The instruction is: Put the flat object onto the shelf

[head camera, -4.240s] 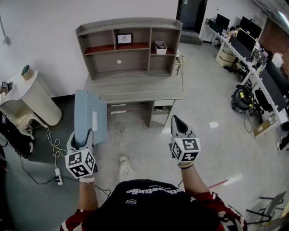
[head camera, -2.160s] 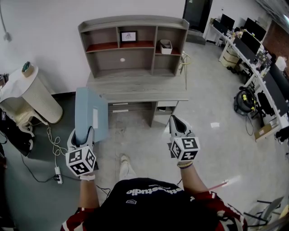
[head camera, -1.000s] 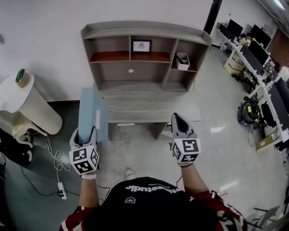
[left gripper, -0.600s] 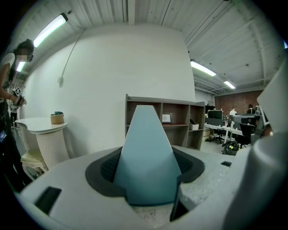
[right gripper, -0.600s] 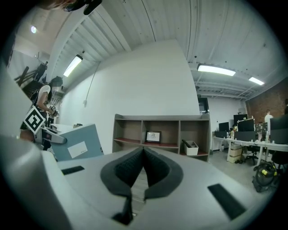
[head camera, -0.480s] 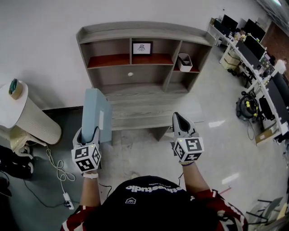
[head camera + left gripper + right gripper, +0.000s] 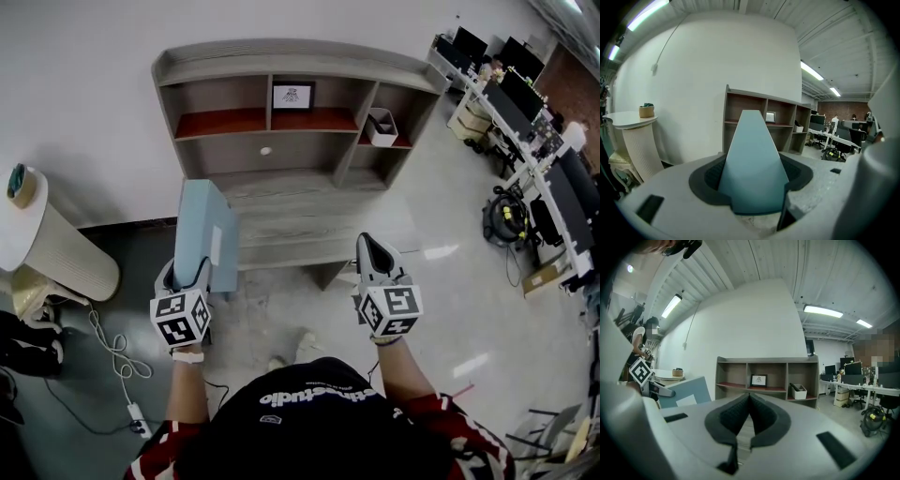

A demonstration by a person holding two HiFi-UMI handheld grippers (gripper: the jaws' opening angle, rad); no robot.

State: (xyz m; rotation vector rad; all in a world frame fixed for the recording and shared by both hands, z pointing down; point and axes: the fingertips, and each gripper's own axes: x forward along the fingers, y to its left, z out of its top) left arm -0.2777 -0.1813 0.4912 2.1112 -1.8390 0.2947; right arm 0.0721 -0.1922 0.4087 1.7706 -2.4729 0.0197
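The flat object (image 7: 204, 234), a light blue panel with a white label on one face, is held on edge and nearly upright in front of the shelf (image 7: 281, 58), toward its left end and clear of it. The left gripper (image 7: 185, 279) grips the panel's lower end; its fingers (image 7: 708, 177) are closed on both faces of the panel, which rises out of them toward the shelf. The right gripper (image 7: 367, 246) is held in front of the shelf's right half, level with the left gripper. Its fingers (image 7: 732, 417) meet at the tips with nothing between them.

The tabletop (image 7: 309, 214) extends forward from the base of the shelf. A framed picture (image 7: 292, 95) stands in the shelf's upper middle compartment. A white bin (image 7: 382, 127) sits in the upper right compartment. A round white stand (image 7: 52, 244) is positioned left of the shelf, against the wall.
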